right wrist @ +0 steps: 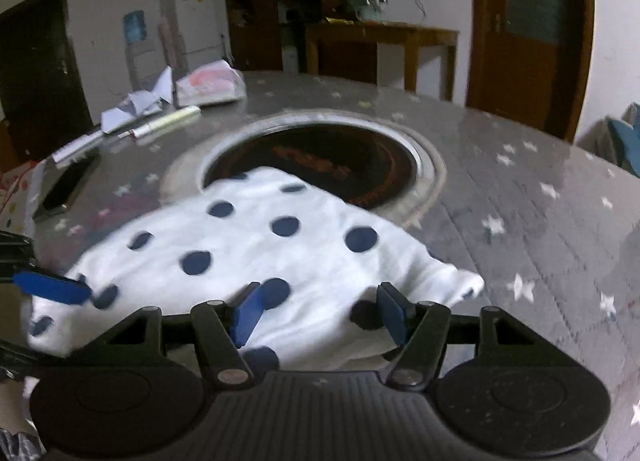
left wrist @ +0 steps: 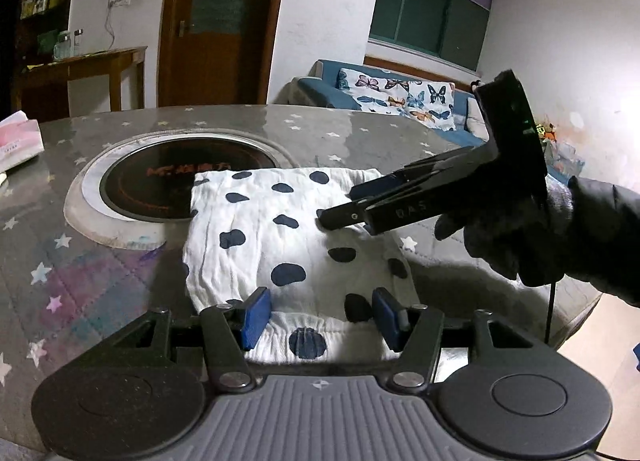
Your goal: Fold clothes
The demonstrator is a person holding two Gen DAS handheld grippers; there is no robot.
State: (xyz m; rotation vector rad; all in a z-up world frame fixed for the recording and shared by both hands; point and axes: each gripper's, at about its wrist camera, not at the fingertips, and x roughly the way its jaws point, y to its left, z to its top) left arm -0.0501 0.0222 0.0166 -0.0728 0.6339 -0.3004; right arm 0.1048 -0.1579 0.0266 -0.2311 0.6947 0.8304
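A folded white garment with dark blue spots lies on the grey star-patterned table, its far edge over a round inset hotplate. My left gripper is open, blue pads apart over the garment's near edge. From the right, my right gripper reaches low over the cloth, held by a gloved hand. In the right wrist view, which is blurred, the right gripper is open just above the garment. One of the left gripper's pads shows at the cloth's left end.
A tissue pack, crumpled paper, pens and a dark phone lie at the table's far left. Bare table extends to the right. Beyond it stand a sofa with butterfly cushions and a wooden side table.
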